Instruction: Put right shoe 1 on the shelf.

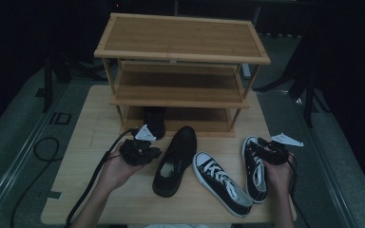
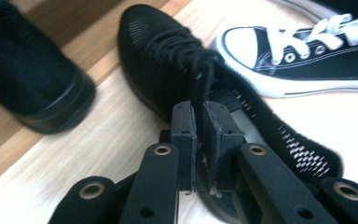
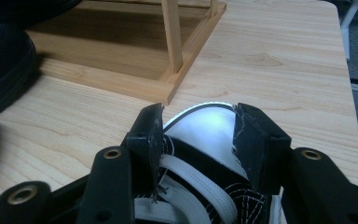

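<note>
Left to right. The left claw (image 1: 145, 151), held in the person's left hand (image 1: 116, 171), hovers over the table (image 1: 76, 190) just left of a black mesh shoe (image 1: 176, 161). In the left gripper view its jaws stand slightly parted above that shoe, a black lace hanging down into the narrow gap; whether the pads pinch the lace cannot be told. The shoe is all black, with a fine mesh upper, black laces and a dark sole, toe pointing far. A second black shoe (image 1: 155, 121) stands on the lowest shelf of the bamboo rack (image 1: 180, 52), at its left end.

Right of the mesh shoe lies a black canvas sneaker (image 1: 221, 183) with white laces, white toe cap and white sole rim, angled across the near table. Its mate (image 1: 254, 171) lies at the right, toe pointing far. The right claw (image 3: 198, 135) grips this mate across its forepart, one jaw on each side by the white toe cap.

The table is pale wood with visible grain. Around it lie grey flooring, a black cable (image 1: 43, 152) and dark surroundings.
</note>
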`<state>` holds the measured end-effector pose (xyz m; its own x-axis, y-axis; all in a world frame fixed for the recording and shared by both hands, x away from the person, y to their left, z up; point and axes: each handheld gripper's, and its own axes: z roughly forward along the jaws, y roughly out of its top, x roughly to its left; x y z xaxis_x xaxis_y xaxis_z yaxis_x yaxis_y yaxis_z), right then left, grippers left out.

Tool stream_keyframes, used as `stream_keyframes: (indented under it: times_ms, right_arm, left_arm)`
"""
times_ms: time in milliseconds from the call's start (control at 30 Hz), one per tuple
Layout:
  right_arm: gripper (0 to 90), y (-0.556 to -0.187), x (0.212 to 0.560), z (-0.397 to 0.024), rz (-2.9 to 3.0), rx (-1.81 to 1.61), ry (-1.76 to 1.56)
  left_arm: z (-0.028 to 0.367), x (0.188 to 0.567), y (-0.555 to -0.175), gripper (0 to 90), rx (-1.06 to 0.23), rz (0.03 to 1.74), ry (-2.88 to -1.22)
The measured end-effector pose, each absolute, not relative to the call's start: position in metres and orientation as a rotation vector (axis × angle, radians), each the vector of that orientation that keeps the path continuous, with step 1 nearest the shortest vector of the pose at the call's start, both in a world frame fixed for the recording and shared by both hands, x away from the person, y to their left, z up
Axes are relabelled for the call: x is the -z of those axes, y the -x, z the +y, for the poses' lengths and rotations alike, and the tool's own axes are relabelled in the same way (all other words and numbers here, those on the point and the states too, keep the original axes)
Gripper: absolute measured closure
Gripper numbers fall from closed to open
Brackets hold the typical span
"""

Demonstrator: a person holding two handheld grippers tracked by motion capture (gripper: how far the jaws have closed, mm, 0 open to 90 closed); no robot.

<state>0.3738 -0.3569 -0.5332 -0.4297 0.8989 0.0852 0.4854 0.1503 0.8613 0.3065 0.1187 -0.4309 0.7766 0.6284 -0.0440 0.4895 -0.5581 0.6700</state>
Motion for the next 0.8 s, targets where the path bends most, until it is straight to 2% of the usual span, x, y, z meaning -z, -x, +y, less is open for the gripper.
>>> stream_keyframes:
  times_ms: [367,500,800]
  right_arm:
    - [52.6,-0.374,0.533,-0.357,1.981,-1.211,-1.315]
    - [52.6,-0.374,0.533,-0.357,1.981,-1.209,-1.314]
    - [52.6,-0.374,0.533,-0.357,1.983,-1.21,-1.314]
  left_arm:
    - [0.09,0.441,-0.321,80.7,-0.192,0.813,-2.359]
    - [0.08,0.445,-0.327,80.4,-0.221,0.833,-2.406]
    - [0.069,0.452,-0.335,77.8,-0.184,0.834,-2.453]
